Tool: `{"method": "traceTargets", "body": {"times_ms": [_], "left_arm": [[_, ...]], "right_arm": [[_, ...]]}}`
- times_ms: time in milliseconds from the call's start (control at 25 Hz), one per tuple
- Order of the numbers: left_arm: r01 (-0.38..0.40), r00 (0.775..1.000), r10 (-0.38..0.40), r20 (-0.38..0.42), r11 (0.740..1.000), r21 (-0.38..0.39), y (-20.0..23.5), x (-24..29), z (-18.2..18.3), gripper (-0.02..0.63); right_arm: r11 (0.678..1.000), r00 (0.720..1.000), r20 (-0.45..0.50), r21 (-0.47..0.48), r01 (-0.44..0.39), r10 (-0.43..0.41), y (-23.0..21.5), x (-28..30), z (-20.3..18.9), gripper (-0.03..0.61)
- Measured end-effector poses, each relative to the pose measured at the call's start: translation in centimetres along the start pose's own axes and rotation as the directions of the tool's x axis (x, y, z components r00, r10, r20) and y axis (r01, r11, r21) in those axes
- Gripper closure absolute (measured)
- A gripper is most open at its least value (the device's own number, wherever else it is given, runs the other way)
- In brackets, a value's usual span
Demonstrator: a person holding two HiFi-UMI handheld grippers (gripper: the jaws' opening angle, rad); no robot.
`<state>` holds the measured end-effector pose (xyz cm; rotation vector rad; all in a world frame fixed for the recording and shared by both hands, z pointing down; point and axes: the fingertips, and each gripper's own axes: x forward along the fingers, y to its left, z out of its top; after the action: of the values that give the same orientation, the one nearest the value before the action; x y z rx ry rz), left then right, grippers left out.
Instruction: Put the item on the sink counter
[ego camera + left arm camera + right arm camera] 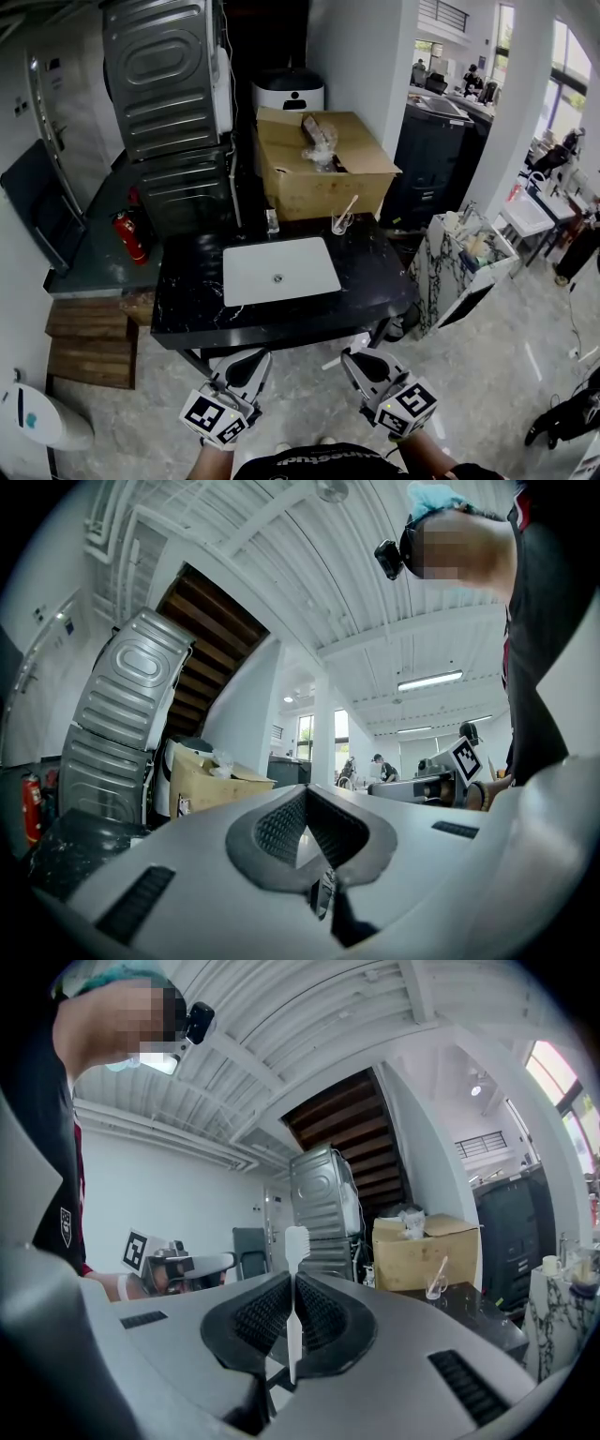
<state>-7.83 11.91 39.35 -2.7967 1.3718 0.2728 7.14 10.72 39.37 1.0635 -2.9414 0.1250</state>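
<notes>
- The two stacked grey metal machines (pixel 167 84) lean against the far wall behind the worktop, out of the working area.
- The sink counter (pixel 187 305) is a black marbled slab straight ahead of the person. Its front edge is just above both tools in the head view, and most of its top is bare, so there looks to be ample room to set something down.
- The cardboard box (pixel 323 169) stands open at the counter's far side, behind the usable surface.
- The white basin (pixel 281 270) is sunk into the middle of the slab. Judging by the task, the dark stone around it is the target, not the bowl.
- The left gripper (pixel 249 364) is held low beside its partner with its jaws together and nothing between them. It seems to be merely waiting.
- The right gripper (pixel 364 364) is also short of the counter edge, its jaws pinched narrow on the task's item.
- The glass (pixel 341 223) sits near the box with a pale stick-like thing leaning in it.
- The toothbrush (pixel 295 1274), white and slim, is clamped by its handle between the right pads. Its bristled head stands up past the fingertips, which keeps the head free of the pads. It is not yet over the counter.
</notes>
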Motion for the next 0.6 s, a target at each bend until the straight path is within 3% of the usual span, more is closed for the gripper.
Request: {"method": "traceTargets", "body": {"times_ms": [600], "left_arm": [[0.027, 1.0, -0.027, -0.006, 1.0, -0.004, 4.2, -3.8, 0.3, 0.598]], "right_arm": [[0.999, 0.998, 0.019, -0.009, 0.052, -0.052, 3.2, 3.9, 0.5, 0.534]]}}
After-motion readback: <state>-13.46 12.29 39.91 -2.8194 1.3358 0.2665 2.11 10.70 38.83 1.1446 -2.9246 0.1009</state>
